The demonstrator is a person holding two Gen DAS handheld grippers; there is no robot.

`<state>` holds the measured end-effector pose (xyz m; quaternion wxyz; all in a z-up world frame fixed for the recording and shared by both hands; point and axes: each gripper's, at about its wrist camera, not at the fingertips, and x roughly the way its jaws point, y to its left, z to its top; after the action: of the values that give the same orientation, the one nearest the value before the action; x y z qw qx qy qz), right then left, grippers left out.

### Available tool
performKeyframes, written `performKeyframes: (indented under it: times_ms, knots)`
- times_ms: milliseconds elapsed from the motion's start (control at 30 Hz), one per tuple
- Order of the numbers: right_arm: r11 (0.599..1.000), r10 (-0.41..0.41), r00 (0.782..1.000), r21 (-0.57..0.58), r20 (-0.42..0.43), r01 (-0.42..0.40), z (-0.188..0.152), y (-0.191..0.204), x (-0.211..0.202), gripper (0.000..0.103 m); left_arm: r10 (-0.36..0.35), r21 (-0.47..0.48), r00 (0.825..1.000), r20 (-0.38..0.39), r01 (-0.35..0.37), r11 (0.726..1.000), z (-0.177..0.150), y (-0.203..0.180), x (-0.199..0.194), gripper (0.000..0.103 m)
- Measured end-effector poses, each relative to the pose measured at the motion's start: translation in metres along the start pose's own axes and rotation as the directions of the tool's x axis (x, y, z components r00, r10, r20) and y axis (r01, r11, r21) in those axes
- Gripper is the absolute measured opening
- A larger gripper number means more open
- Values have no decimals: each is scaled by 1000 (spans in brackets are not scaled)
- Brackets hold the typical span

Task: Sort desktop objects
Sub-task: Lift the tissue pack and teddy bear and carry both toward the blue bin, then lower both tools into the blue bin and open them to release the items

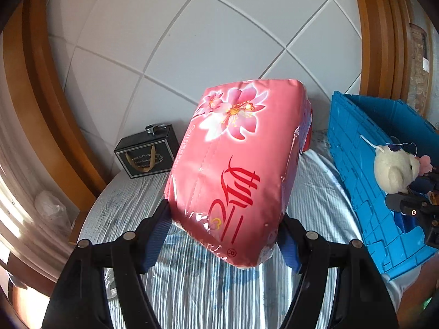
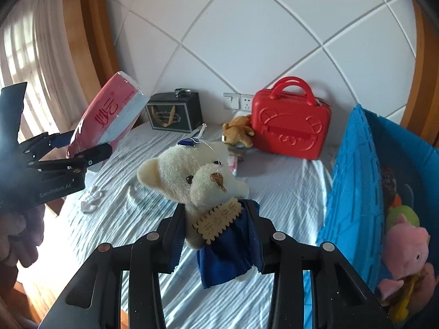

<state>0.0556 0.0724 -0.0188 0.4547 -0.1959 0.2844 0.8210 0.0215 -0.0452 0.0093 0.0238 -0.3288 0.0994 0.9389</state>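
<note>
Both lifted: my left tool (image 1: 223,235) clamps the tissue pack (image 1: 236,164), right tool (image 2: 216,235) clamps the cream bear (image 2: 203,181). Blue crate (image 2: 354,192) has some toys; brown bear (image 2: 237,131) and red case (image 2: 290,126) left at bed's far edge.

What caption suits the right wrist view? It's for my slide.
Right claw lifts a cream teddy bear beside the blue crate holding plush toys.

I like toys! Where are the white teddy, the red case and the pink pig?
white teddy (image 2: 203,175), right wrist view, its face
red case (image 2: 290,128), right wrist view, its front
pink pig (image 2: 406,249), right wrist view, its head
</note>
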Motion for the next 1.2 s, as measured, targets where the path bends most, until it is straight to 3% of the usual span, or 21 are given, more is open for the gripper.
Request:
performKeyframes:
  times_ms: [500, 833, 1200]
  knots:
    - [981, -151, 978, 140, 145, 131, 11, -131, -81, 39, -153, 141, 985, 77, 141, 980, 81, -143, -13, 70]
    - [955, -229, 957, 230, 178, 186, 9, -208, -107, 39, -253, 246, 963, 93, 224, 943, 122, -238, -9, 70]
    - [910, -318, 926, 339, 203, 239, -1, -296, -135, 39, -345, 364, 936, 64, 300, 882, 161, -345, 2, 70]
